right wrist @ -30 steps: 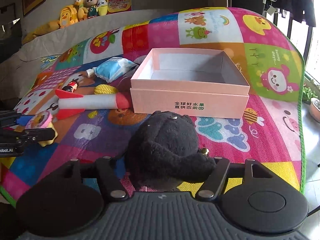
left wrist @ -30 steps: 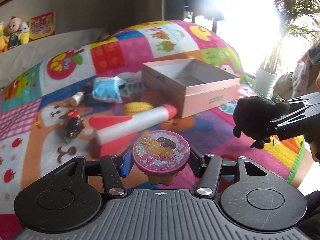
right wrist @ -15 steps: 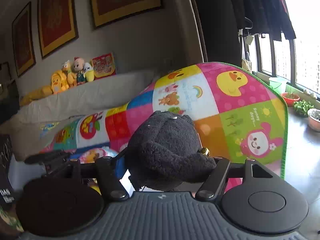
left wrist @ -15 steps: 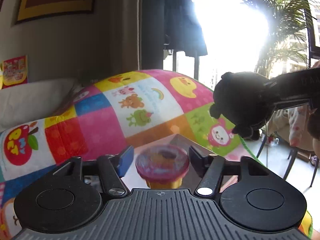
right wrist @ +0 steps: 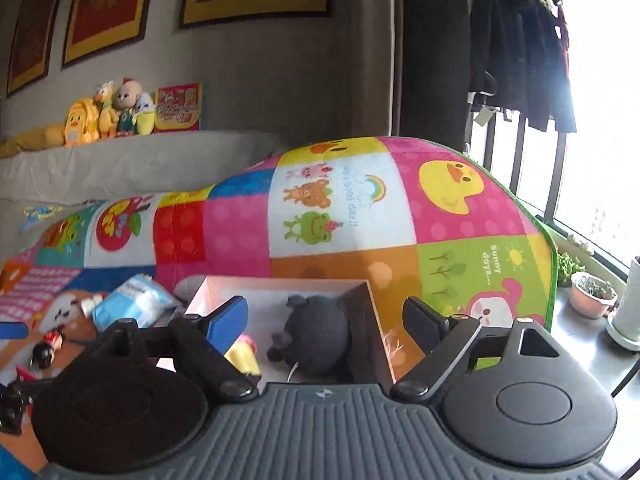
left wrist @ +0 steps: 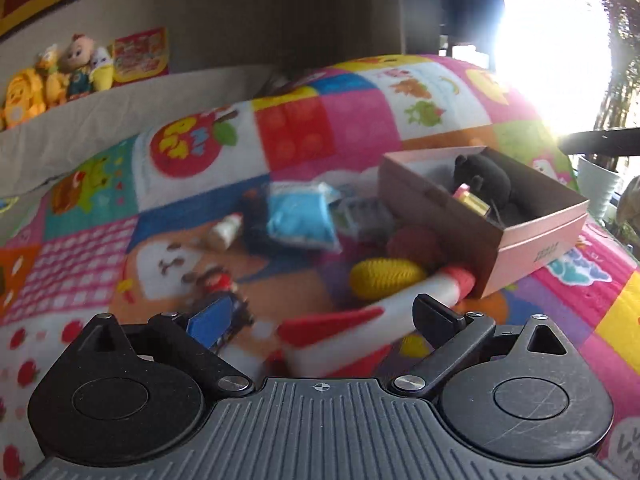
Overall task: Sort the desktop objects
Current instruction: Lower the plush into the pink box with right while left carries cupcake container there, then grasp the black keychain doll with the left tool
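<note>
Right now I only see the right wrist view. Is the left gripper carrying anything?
Observer: No. The left gripper has nothing between its fingers, and its jaws are opening.
Operator: What is still loose on the mat near the box?
Observer: A yellow corn toy lies just beside the pink box.
Operator: Is anything up against the box?
Observer: The toy rocket points its red tip at the box's lower corner; it looks to be touching.
</note>
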### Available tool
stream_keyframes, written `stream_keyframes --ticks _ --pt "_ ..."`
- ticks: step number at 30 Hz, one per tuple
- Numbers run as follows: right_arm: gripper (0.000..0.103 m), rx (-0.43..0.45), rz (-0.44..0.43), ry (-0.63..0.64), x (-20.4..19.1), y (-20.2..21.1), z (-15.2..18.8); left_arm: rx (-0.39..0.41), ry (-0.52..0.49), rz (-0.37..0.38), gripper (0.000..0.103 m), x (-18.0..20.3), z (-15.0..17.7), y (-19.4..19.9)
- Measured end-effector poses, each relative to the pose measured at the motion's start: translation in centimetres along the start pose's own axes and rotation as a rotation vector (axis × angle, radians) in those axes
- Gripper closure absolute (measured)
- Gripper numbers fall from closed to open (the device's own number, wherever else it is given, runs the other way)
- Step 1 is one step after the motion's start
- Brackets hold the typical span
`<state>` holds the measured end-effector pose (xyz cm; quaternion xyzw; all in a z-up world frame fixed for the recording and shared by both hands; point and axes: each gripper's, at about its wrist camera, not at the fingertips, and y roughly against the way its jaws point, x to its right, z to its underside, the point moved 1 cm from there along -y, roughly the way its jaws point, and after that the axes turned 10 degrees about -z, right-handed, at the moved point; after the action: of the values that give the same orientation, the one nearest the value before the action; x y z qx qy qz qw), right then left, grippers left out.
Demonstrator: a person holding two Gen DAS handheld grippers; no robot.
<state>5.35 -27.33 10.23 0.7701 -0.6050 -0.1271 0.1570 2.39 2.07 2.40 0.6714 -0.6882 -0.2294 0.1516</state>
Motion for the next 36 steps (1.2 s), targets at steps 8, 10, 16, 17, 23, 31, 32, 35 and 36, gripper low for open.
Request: stream_keyframes --ticks 8,10,16,17,23,31,32,35,36 --pt "0.016 -0.106 -0.252 0.211 -9.8 0.7 3.5 -0.062 0.348 -0.164 0.002 -7.3 3.6 0.7" --pt "0.022 -0.072 -0.209 0.31 -12.4 0.4 3.8 -0.044 0.376 -0.146 0.002 -7.7 3.9 1.0" --pt "0.05 -0.168 -0.269 0.233 -14.3 -2.4 2.5 0.031 0.321 -0.106 0.001 -6.5 3.8 2.0" --pt "0.05 -0.177 -0.278 0.259 -15.1 -2.8 2.9 0.03 0.324 -0.101 0.001 -6.4 3.8 1.9" --pt "0.064 -0.246 -0.324 0.233 -18.0 -7.1 3.2 0.013 0.436 -0.079 0.0 -8.1 4.4 1.6" --pt "0.063 -0.34 -0.479 0.129 -17.9 -6.8 4.8 -0.033 0.492 -0.06 0.0 -9.0 4.7 1.1" --pt "0.063 -0.342 -0.493 0.133 -17.6 -5.7 5.1 -0.038 0.487 -0.061 0.0 -8.9 4.7 1.0" --pt "0.061 -0.363 -0.498 0.126 -15.6 -2.4 6.2 -0.064 0.441 -0.066 0.0 -8.4 4.3 0.6" --pt "0.06 -0.356 -0.472 0.123 -14.8 -1.4 6.6 -0.072 0.417 -0.066 0.0 -8.1 4.0 0.5"
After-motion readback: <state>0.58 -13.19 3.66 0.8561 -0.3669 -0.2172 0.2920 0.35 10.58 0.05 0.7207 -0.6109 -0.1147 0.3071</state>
